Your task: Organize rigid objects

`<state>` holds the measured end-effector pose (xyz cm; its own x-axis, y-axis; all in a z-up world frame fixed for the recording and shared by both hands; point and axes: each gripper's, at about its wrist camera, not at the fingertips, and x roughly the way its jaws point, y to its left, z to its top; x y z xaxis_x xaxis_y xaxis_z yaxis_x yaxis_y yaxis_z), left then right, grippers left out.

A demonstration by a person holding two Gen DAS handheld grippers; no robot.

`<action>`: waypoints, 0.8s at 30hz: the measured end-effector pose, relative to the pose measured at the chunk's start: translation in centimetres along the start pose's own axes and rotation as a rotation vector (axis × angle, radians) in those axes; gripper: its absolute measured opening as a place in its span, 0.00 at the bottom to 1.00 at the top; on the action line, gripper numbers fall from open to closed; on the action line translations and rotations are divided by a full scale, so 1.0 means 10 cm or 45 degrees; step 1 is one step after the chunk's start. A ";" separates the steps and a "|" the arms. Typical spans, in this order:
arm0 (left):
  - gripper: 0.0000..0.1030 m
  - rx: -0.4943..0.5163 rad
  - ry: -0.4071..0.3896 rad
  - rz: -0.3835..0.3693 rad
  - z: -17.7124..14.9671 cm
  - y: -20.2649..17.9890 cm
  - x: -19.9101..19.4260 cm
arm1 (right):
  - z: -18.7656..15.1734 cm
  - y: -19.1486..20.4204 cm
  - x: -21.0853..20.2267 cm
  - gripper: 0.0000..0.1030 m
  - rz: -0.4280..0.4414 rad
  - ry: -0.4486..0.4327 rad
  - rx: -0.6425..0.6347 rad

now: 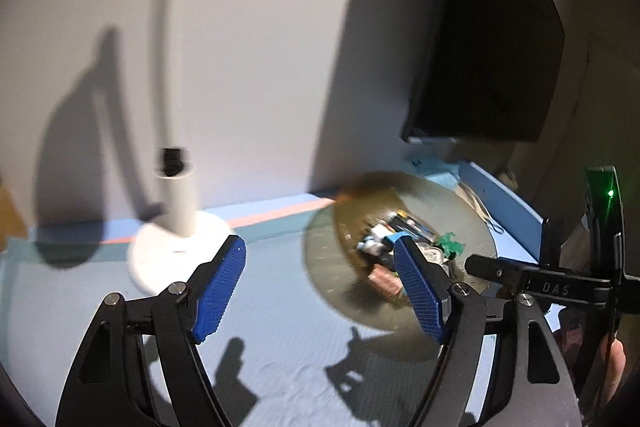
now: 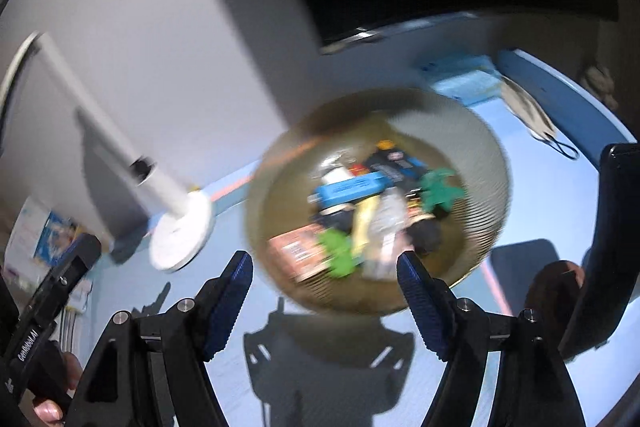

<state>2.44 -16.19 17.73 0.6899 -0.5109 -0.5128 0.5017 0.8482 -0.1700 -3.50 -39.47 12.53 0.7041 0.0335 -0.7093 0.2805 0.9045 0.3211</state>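
Here, from the left wrist: left gripper (image 1: 320, 267) with blue fingers (image 1: 218, 289) spread apart, nothing between them, poised over a pale blue table (image 1: 280, 367). To the right and a little farther, a round, ribbed, translucent bowl (image 1: 332, 291) resting on the table, heaped with small rigid objects (image 1: 394, 241), blurred; a green piece (image 1: 452, 243) and a reddish-brown packet (image 1: 384, 281) just made out. Right finger pad overlapping the bowl's near side in view; contact not clear. Far left, a white lamp (image 1: 178, 207) on a round base against the wall. Far right, a dark monitor (image 1: 488, 47). At the right edge, the other gripper's black body, held by a hand (image 1: 614, 367).

Next, from the right wrist: right gripper (image 2: 324, 287) likewise spread wide and empty, near edge of the bowl (image 2: 492, 187) lying between and just beyond the fingertips. Inside, a blue bar (image 2: 352, 189), a yellow strip (image 2: 364, 223), a light green piece (image 2: 340, 251), an orange packet (image 2: 296, 251). Lamp (image 2: 180, 231) to the left.
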 end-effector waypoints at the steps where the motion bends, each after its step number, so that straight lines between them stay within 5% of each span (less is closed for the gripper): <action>1: 0.73 0.000 -0.006 0.002 -0.02 0.05 -0.10 | -0.05 0.13 -0.04 0.71 0.011 0.001 -0.031; 4: 0.73 0.055 -0.071 0.080 -0.18 0.22 -0.58 | -0.18 0.44 -0.13 0.72 0.071 0.005 -0.095; 7: 0.87 0.041 -0.117 0.218 -0.45 0.43 -0.99 | -0.40 0.75 -0.14 0.79 0.142 0.023 -0.154; 11: 0.89 -0.051 -0.054 0.294 -0.86 0.76 -1.19 | -0.83 1.13 0.15 0.80 0.171 0.115 -0.222; 18: 0.89 -0.221 0.133 0.518 -1.50 1.36 -0.92 | -1.42 1.39 0.75 0.80 0.123 0.178 -0.321; 24: 0.89 -0.323 0.293 0.553 -1.76 1.54 -0.60 | -1.54 1.46 1.00 0.80 0.040 0.209 -0.376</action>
<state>-3.12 2.37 3.39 0.6594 -0.0865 -0.7468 0.0351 0.9958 -0.0844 -2.43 -19.35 0.49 0.5881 0.1095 -0.8013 0.0423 0.9853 0.1656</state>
